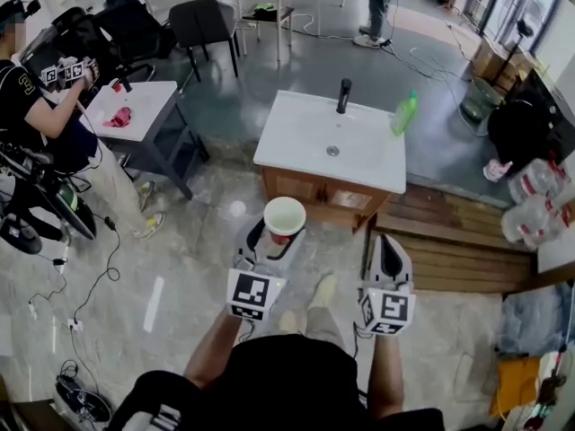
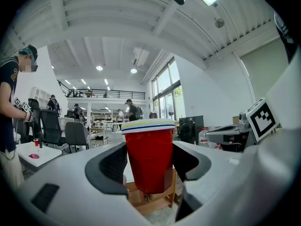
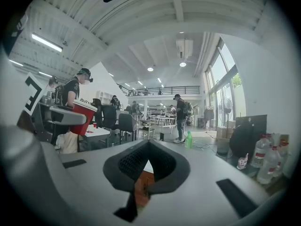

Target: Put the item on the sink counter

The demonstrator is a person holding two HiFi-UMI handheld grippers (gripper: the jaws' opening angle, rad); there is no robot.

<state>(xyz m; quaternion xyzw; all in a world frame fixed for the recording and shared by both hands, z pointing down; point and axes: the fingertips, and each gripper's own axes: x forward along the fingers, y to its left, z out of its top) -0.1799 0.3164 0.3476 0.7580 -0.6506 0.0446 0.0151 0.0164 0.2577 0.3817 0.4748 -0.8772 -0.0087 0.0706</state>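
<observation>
- The left tongs (image 1: 272,239) are closest. They are clamped on a red cup (image 2: 149,154), with 1 pad on each side of its wall, below the rim.
- The red cup stands upright in the air, over the floor. It is near the front of the sink tabletop (image 1: 296,142) but not over it yet.
- The cup is white inside and looks empty, so I think it is very light.
- Its wall looks thin and smooth. I think a hard squeeze would dent it, and a weak one could let it slip.
- It gets thinner toward the bottom, so a soft hold around the middle, like this one, seems best.
- The right tongs (image 3: 148,149) are closed together and hold nothing.
- The sink tabletop is white and sits on a wooden cabinet (image 1: 314,191). It dips in the middle toward a drain (image 1: 332,151), so a flat part near an edge looks safer for the cup.
- A black tap (image 1: 343,95) stands at the back, and a green bottle (image 1: 404,113) stands at the back right corner. Both are well apart from the front edge.
- Nothing stands between the cup and the front edge.
- Wooden steps (image 1: 449,241) lie to the right, with clear bottles (image 1: 535,200) past them.
- Another person (image 1: 36,106) stands far to the left by a small white table (image 1: 148,106), and cables (image 1: 99,277) lie on the floor there.
</observation>
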